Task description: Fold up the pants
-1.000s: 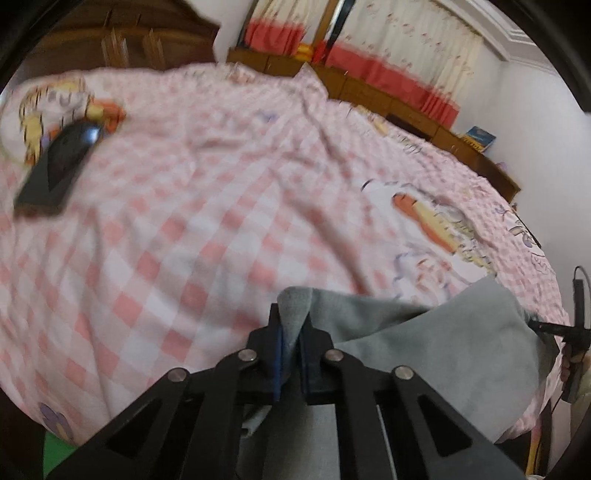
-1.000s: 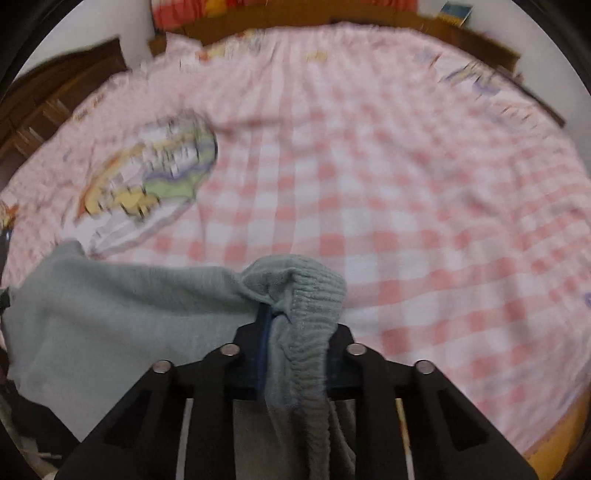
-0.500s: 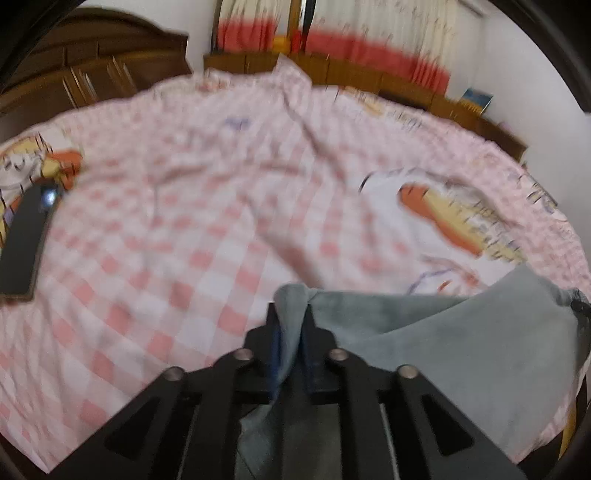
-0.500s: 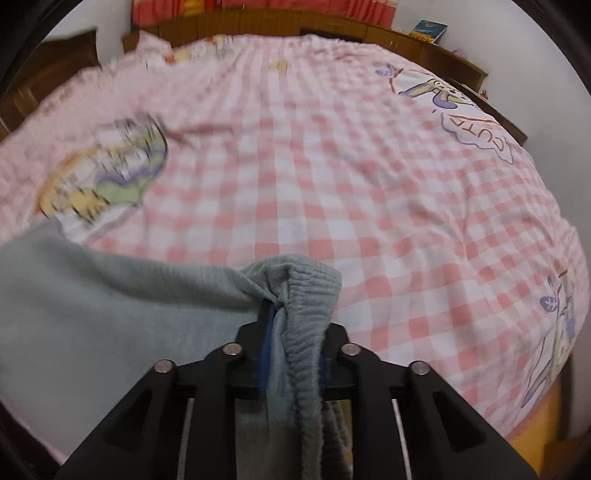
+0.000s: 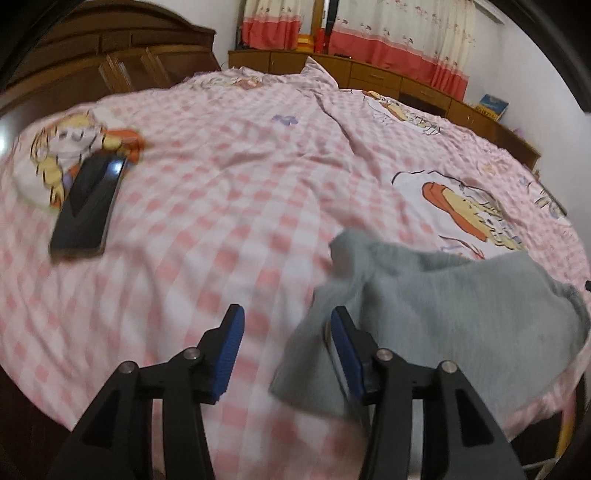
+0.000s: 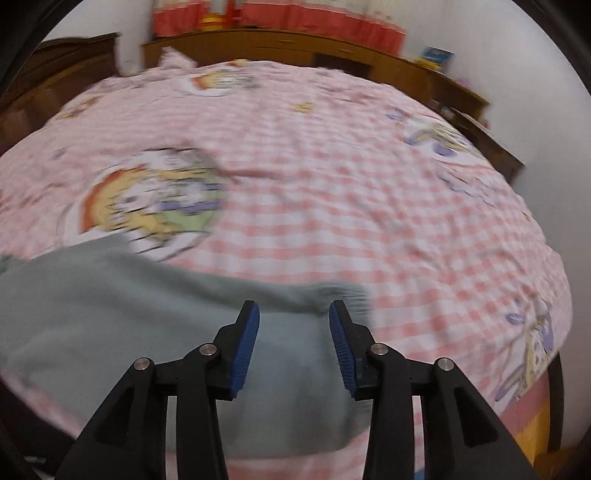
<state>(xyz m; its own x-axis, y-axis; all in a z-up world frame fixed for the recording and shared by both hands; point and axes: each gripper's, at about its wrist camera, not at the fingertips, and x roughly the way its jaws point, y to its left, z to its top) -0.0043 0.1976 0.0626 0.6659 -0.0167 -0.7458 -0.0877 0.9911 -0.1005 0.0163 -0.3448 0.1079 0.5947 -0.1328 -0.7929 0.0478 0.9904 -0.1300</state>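
Observation:
The grey-green pants (image 5: 447, 314) lie on the pink checked bedspread (image 5: 229, 206) near its front edge. In the left wrist view my left gripper (image 5: 287, 328) has its jaws opening; a corner of the cloth hangs beside its right finger (image 5: 345, 343), and only bedspread shows between the blue pads. In the right wrist view the pants (image 6: 110, 314) spread flat to the left and under my right gripper (image 6: 294, 325). Its jaws are opening above the ribbed waistband (image 6: 347, 295), with the pads off the cloth.
A black phone (image 5: 88, 206) lies on the bedspread at the left. A dark wooden headboard (image 5: 110, 62) stands behind it. Low wooden cabinets (image 5: 388, 79) with a blue book (image 5: 493, 105) run under red-and-cream curtains (image 5: 391, 33) at the back.
Both grippers have let go of the pants and opened. The cloth dropped onto the bedspread, and both grippers rose away from it.

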